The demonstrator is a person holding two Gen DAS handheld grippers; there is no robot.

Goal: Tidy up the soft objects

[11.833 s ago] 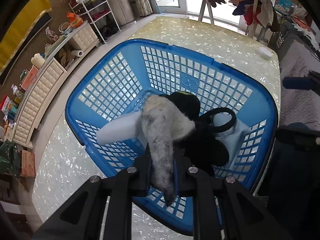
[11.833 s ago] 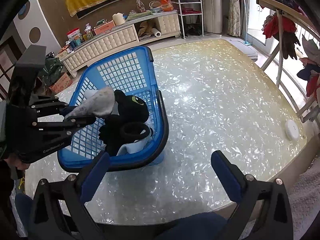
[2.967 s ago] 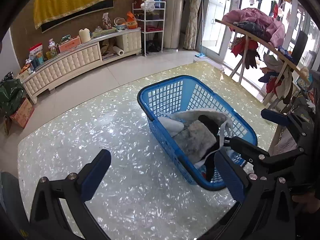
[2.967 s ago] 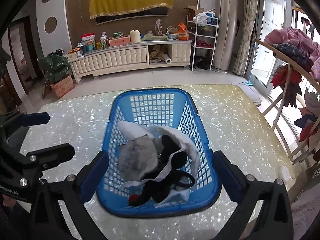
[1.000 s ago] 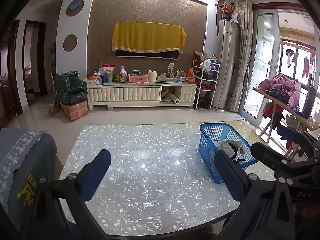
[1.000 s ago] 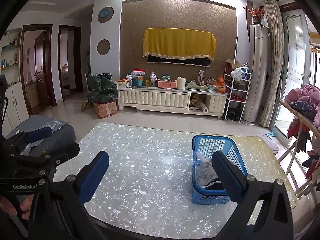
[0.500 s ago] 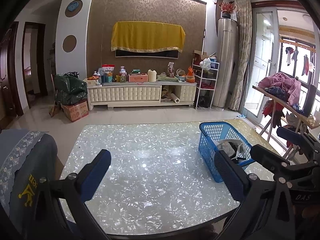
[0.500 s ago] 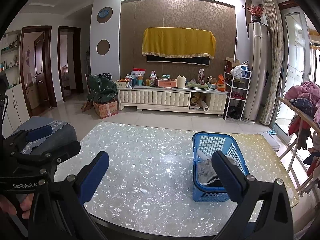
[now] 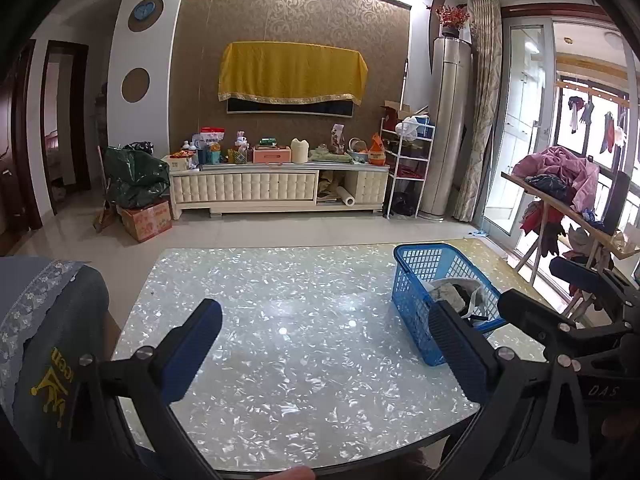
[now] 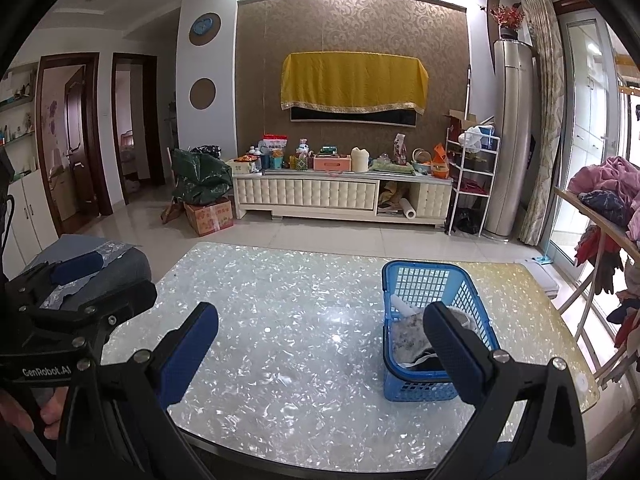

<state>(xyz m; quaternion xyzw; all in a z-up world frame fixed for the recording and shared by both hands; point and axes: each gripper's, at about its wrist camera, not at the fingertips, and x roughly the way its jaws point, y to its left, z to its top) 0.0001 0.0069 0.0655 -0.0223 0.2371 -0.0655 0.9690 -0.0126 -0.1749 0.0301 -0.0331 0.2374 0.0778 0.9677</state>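
A blue plastic basket (image 9: 412,304) stands on the right part of the pearly tabletop (image 9: 300,320). In it lie soft things: a grey plush, white cloth and something black (image 9: 454,292). The right wrist view shows the same basket (image 10: 416,280) with the soft pile (image 10: 406,330) partly hidden behind a finger. My left gripper (image 9: 324,316) is open and holds nothing, held back over the near table edge. My right gripper (image 10: 322,316) is open too, also empty and well short of the basket.
A chair back with a grey cover (image 9: 48,320) stands at the near left. A drying rack with clothes (image 9: 560,176) is to the right of the table. A small white disc (image 10: 581,380) lies near the table's right edge. A white cabinet (image 9: 260,188) lines the far wall.
The grey plush that my left gripper held over the basket now lies inside it. Both grippers have drawn far back from the basket; over the last second they barely shift.
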